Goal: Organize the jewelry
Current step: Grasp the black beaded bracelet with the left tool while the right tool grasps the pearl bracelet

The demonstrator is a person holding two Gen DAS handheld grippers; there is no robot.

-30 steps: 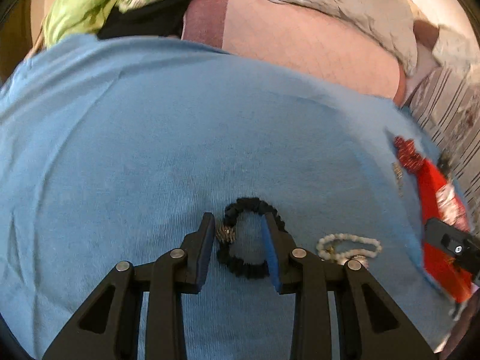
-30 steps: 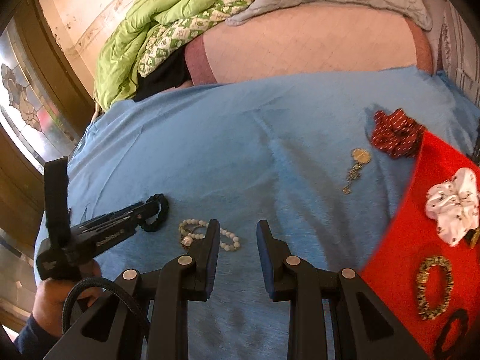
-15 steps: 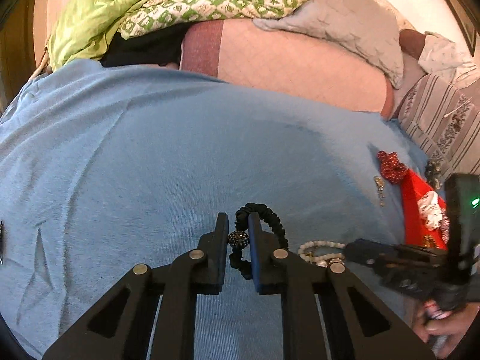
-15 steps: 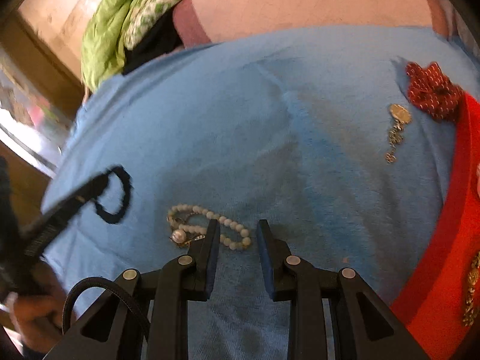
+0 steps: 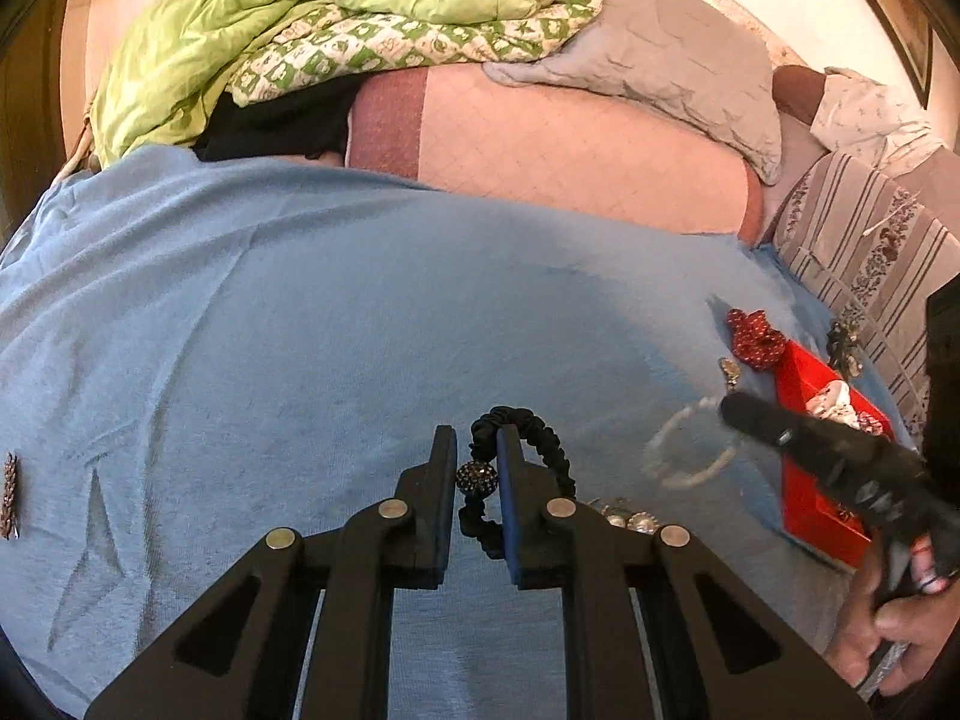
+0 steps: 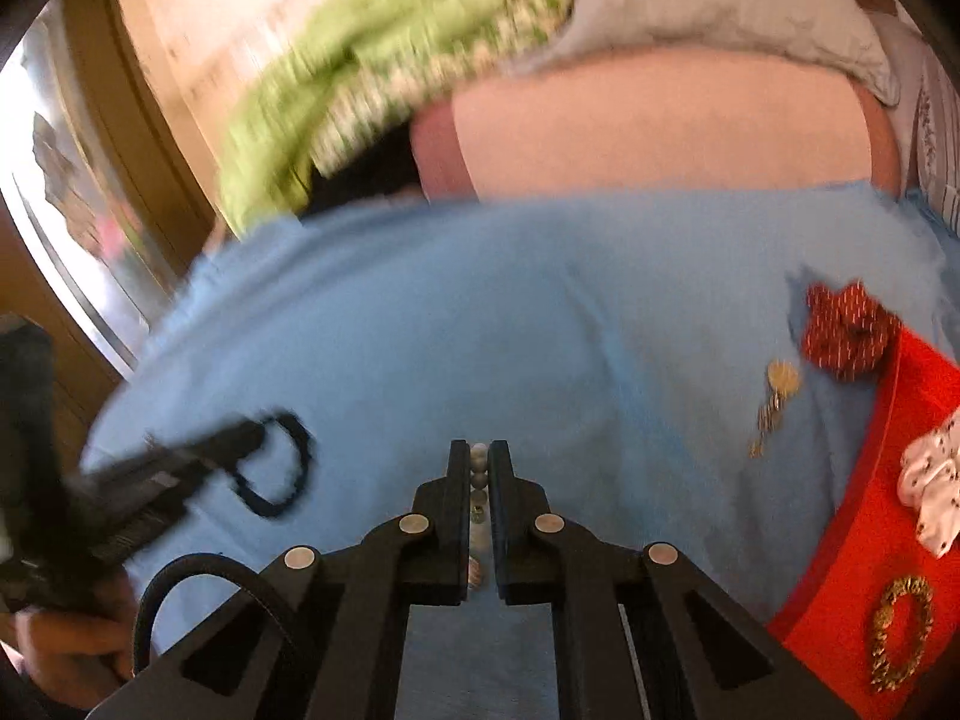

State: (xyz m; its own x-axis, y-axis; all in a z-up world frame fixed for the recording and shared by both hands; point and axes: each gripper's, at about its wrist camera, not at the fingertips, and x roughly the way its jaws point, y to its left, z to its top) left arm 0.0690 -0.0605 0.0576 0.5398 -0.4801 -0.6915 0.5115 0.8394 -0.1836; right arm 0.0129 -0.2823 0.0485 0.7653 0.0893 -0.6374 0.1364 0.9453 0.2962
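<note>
Both grippers are now clamped on jewelry. At lower centre of its own view, the left gripper (image 5: pixel 477 468) has its fingers pressed on the black ruched-fabric bracelet with a dark studded bead (image 5: pixel 522 444); a second ago they stood apart around it as it lay on the blue towel-like cloth (image 5: pixel 300 330). In the other wrist view, the right gripper (image 6: pixel 479 468) has closed on the white pearl-bead bracelet (image 6: pixel 478 462), which half a second ago lay flat just ahead of its open fingers. That strand now hangs blurred at mid right of the left view, clear of the cloth. Both pickups look done, so carrying to the tray comes next.

At the right edge sits the red flat tray (image 6: pixel 864 546). It holds a white dotted fabric scrunchie (image 6: pixel 930 498) and a gold beaded ring-shaped bracelet (image 6: pixel 900 630). Outside its upper corner, on the cloth, lie a red dotted scrunchie (image 6: pixel 849 330) and a gold pendant with a dangling chain (image 6: pixel 774 402).
</note>
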